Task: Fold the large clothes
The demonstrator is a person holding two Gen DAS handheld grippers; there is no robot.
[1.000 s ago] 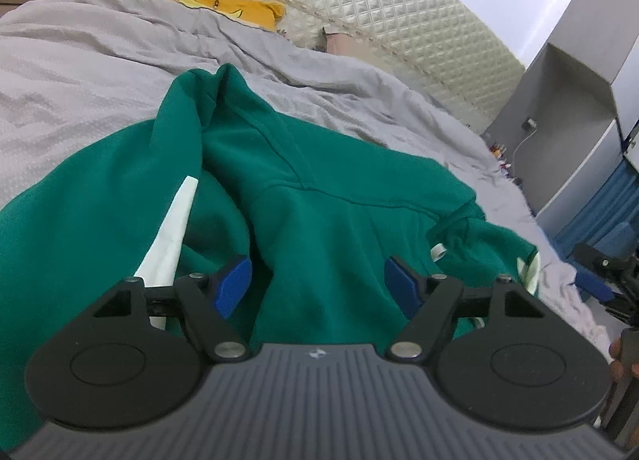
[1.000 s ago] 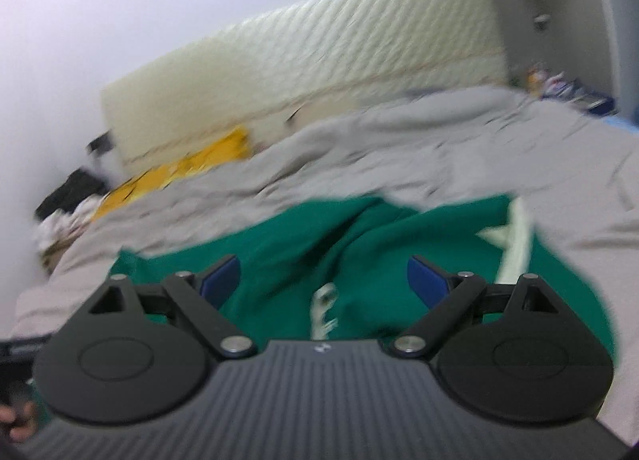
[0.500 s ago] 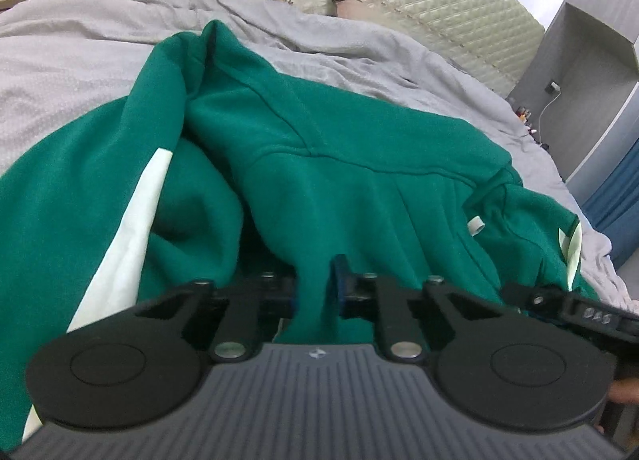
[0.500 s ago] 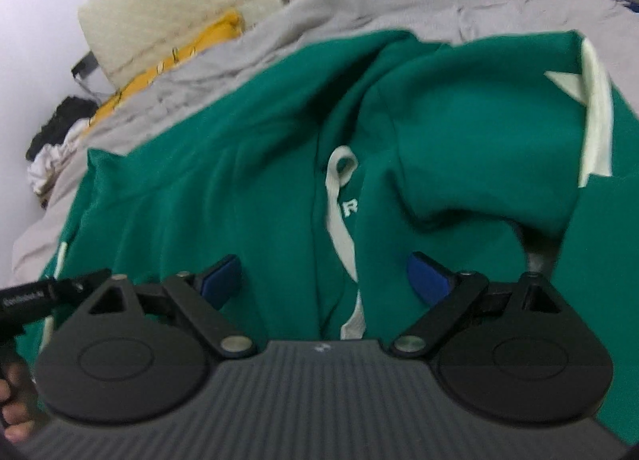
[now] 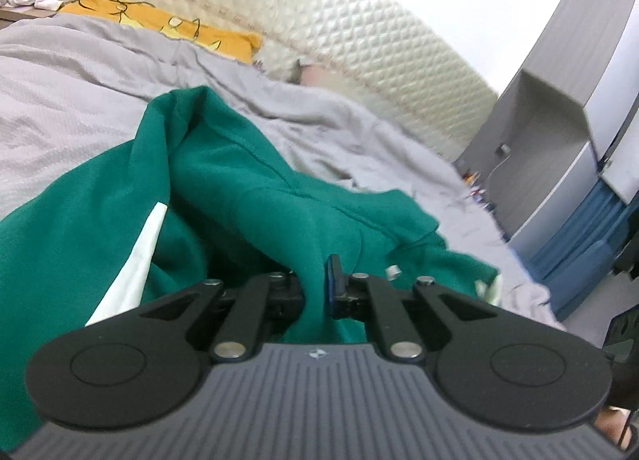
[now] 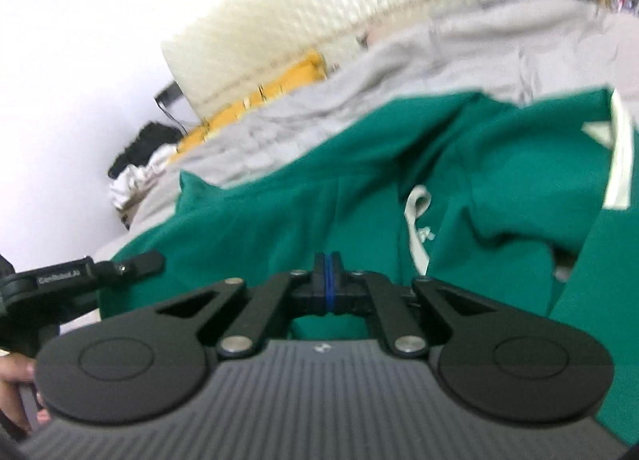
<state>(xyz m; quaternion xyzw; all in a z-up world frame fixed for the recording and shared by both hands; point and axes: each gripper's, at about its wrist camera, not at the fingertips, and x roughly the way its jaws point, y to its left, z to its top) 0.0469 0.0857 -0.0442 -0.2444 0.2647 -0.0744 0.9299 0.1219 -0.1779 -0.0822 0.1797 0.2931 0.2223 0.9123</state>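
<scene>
Folding has barely begun: left claw (image 5: pixel 317 292) pinches the rumpled green hoodie (image 5: pixel 247 200) on the bed (image 5: pixel 60 92), right claw (image 6: pixel 327 286) seemingly clamped on its fabric too.

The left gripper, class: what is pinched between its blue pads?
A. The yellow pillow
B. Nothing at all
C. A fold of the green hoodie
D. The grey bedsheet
C. In the left wrist view a ridge of the green hoodie runs up between the closed pads of the left gripper.
</scene>
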